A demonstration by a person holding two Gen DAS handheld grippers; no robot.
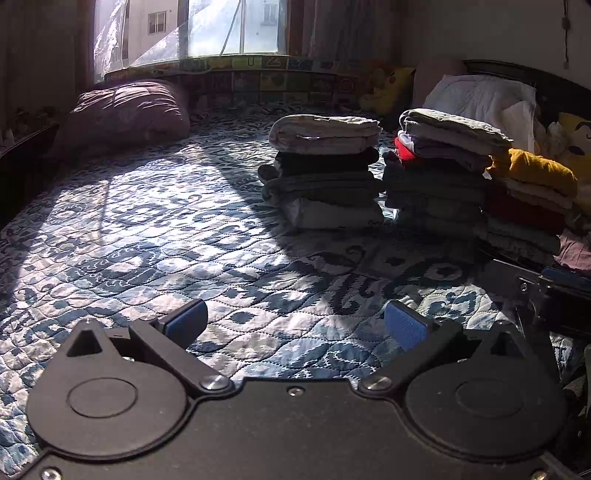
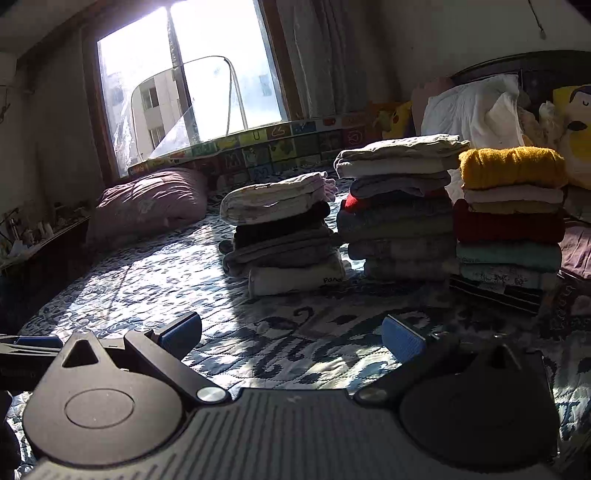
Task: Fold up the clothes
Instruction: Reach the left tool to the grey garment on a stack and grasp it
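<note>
Across bed (image 1: pixel 147 229), blue patterned quilt spread flat, sunlit on left. Pink pillow (image 2: pixel 147 203) near window. Three stacks of folded clothes: left stack (image 2: pixel 280 236), middle stack (image 2: pixel 399 210), right stack (image 2: pixel 511 218) with mustard piece on top, side by side near headboard. Left tongs (image 1: pixel 295 325) wide open, holding nothing, above bare quilt. Right tongs (image 2: pixel 291 336) likewise wide open, empty.

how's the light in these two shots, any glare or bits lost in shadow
Left wrist view: sun through the window puts a bright patch on the blue patterned quilt, while the stacks of folded clothes sit in shade. Right wrist view: window blown out white, left wall dark; straight edges bow from the fisheye.
</note>
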